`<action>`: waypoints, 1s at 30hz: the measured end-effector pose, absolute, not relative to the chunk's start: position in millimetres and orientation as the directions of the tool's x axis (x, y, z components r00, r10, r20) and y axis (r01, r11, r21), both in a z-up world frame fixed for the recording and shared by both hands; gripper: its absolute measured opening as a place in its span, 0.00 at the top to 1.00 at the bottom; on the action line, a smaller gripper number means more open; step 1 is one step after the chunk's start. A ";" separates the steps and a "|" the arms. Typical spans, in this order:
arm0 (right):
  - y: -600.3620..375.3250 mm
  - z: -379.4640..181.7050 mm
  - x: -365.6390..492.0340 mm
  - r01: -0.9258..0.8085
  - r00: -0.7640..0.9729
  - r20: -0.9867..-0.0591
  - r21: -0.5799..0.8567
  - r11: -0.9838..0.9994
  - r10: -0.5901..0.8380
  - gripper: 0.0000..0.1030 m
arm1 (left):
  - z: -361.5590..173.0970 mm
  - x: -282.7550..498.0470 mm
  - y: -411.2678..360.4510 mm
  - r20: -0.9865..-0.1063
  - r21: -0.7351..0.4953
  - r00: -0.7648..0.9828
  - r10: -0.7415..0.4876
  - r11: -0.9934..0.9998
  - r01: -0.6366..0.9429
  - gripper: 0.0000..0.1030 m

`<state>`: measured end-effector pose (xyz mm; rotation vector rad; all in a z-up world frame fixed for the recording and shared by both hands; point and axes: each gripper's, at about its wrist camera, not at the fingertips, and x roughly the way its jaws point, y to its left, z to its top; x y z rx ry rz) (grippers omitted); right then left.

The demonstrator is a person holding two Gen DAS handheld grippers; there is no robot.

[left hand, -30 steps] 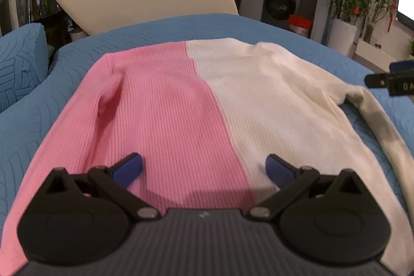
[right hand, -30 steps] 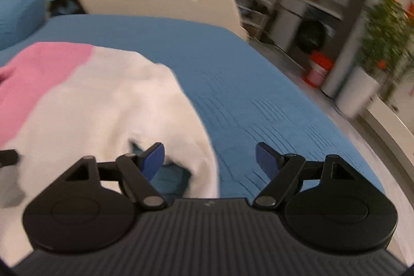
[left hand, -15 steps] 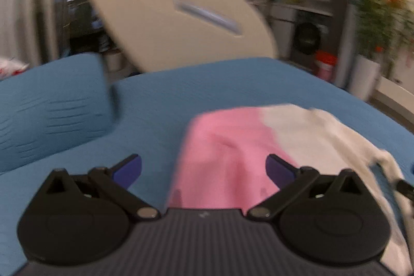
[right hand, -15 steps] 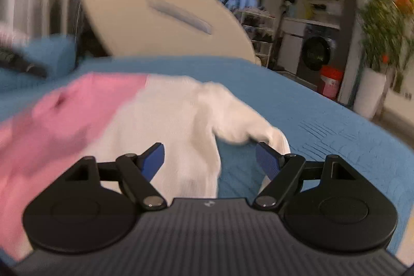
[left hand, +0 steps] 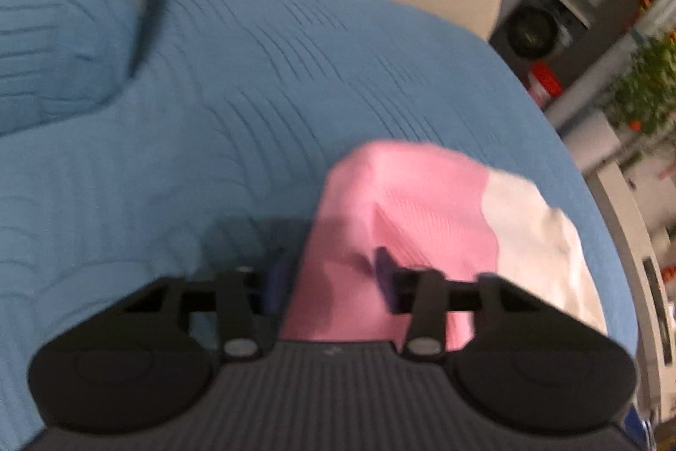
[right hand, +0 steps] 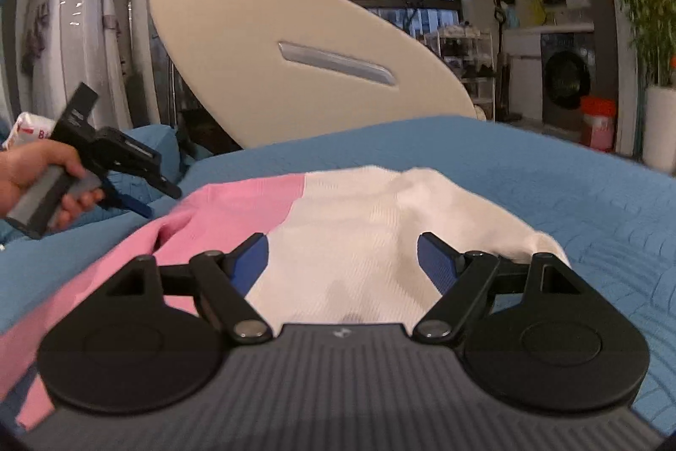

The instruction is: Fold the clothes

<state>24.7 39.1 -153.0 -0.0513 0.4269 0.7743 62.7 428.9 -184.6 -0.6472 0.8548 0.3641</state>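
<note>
The pink and white sweater (right hand: 338, 222) was spread on the blue bed (right hand: 570, 189) across the middle of the frame, ready for folding. The left gripper (left hand: 333, 273) had just been closing, apparently pinching its pink edge, seemingly to lift that side over. The right gripper (right hand: 342, 261) was held apart above the white half, gripping nothing.

Bed (right hand: 549, 172), covered in a blue quilted spread with wavy stitched lines, filling most of both views. Sweater (right hand: 359, 222) lying directly on the spread, pink on one half and cream on the other (ribbed knit), bunched and creased at the pink shoulder. Pillow (left hand: 63, 15) in matching blue at the head end, touching the spread beside the pink half. Bare spread all around the sweater, wide on the cream side. Cream headboard (right hand: 274, 49) standing tilted behind the bed.
</note>
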 end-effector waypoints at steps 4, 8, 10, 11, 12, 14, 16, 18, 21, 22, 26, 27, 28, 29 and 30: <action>42.6 -149.6 33.1 -0.664 0.614 -0.409 0.195 0.722 0.675 0.23 | -181.3 74.9 420.2 -0.820 -0.254 0.564 0.103 0.817 -0.518 0.95; 50.0 -147.1 33.8 -0.672 0.599 -0.404 0.216 0.708 0.692 0.23 | -162.4 86.0 420.4 -0.800 -0.117 0.551 0.237 0.839 -0.531 0.96; 53.8 -145.6 31.3 -0.682 0.600 -0.400 0.197 0.705 0.693 0.23 | -157.2 90.5 425.8 -0.785 -0.106 0.555 0.275 0.823 -0.558 0.95; 53.9 -145.4 31.1 -0.682 0.601 -0.400 0.196 0.705 0.692 0.23 | -156.5 94.2 429.4 -0.782 -0.077 0.539 0.314 0.809 -0.583 0.95; 55.0 -145.5 30.2 -0.680 0.602 -0.401 0.196 0.706 0.691 0.23 | -158.5 99.2 434.3 -0.778 -0.033 0.510 0.366 0.788 -0.615 0.95; 57.9 -146.2 28.6 -0.684 0.601 -0.408 0.181 0.706 0.687 0.23 | -170.6 105.5 440.2 -0.793 0.004 0.464 0.394 0.765 -0.644 0.90; 61.5 -147.3 25.9 -0.694 0.598 -0.419 0.156 0.703 0.683 0.23 | -180.4 105.2 436.8 -0.806 0.023 0.436 0.399 0.759 -0.651 0.75; 64.9 -147.4 22.7 -0.709 0.591 -0.427 0.129 0.693 0.684 0.23 | -177.4 97.0 431.6 -0.789 0.012 0.456 0.413 0.752 -0.659 0.49; 65.2 -145.6 18.2 -0.723 0.592 -0.413 0.108 0.683 0.692 0.23 | -160.6 72.6 425.0 -0.751 -0.052 0.517 0.411 0.743 -0.667 0.08; 65.1 -145.1 18.0 -0.726 0.588 -0.410 0.113 0.679 0.697 0.23 | -152.8 62.8 421.2 -0.719 -0.066 0.547 0.430 0.740 -0.669 0.07; 66.8 -143.9 15.0 -0.756 0.552 -0.401 0.131 0.642 0.731 0.23 | -120.9 -12.0 409.4 -0.635 -0.137 0.588 0.500 0.676 -0.724 0.00; 68.1 -143.3 12.7 -0.769 0.538 -0.399 0.129 0.626 0.743 0.23 | -118.1 -31.4 403.7 -0.637 -0.159 0.580 0.507 0.650 -0.743 0.00; 69.7 -142.1 9.4 -0.790 0.515 -0.394 0.125 0.600 0.761 0.23 | -118.8 -49.8 396.4 -0.649 -0.178 0.572 0.502 0.631 -0.755 0.00; 69.9 -141.9 7.8 -0.800 0.506 -0.390 0.123 0.588 0.770 0.23 | -120.4 -67.1 387.3 -0.665 -0.191 0.569 0.484 0.626 -0.756 0.00; 71.3 -141.3 4.3 -0.819 0.485 -0.384 0.116 0.562 0.786 0.23 | -122.1 -80.7 379.2 -0.679 -0.198 0.568 0.465 0.628 -0.752 0.00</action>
